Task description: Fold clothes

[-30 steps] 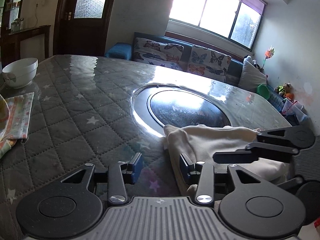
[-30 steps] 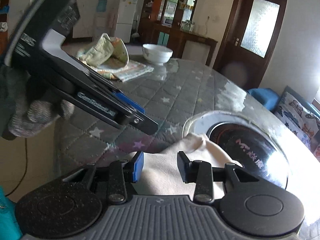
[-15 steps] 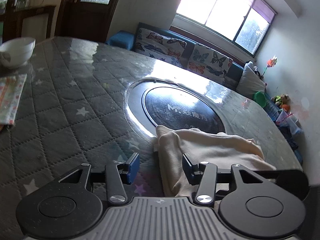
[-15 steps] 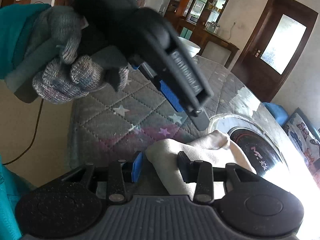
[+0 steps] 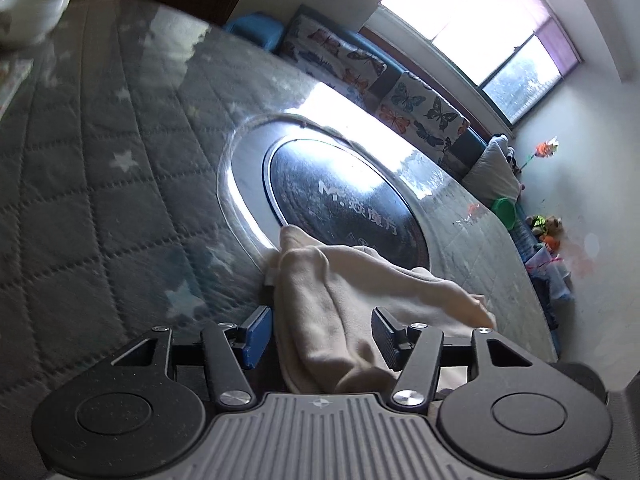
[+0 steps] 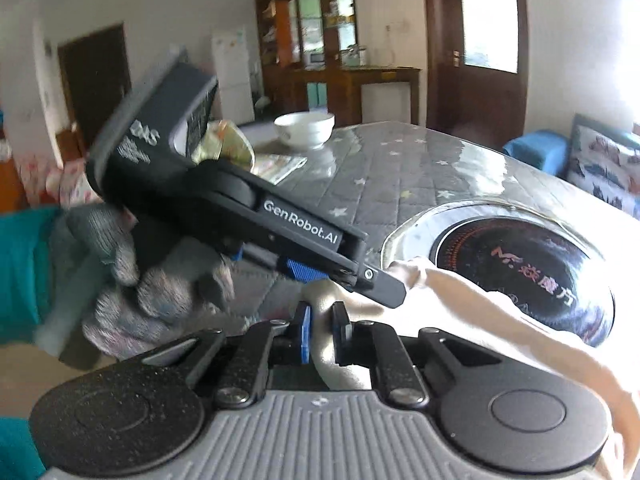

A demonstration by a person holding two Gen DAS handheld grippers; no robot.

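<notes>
Quilted star-patterned table [image 5: 100,168] held the cream garment [image 5: 340,300] near the round black hob [image 5: 344,208], where the right gripper [image 6: 322,330], open half a second earlier, had clamped a fold while the left gripper [image 5: 320,334] stayed spread, so lifting could begin.

Quilted star-print table [image 5: 100,184]: cream garment [image 5: 340,304], white bowl [image 6: 305,130], patterned cloth [image 6: 272,162].
</notes>
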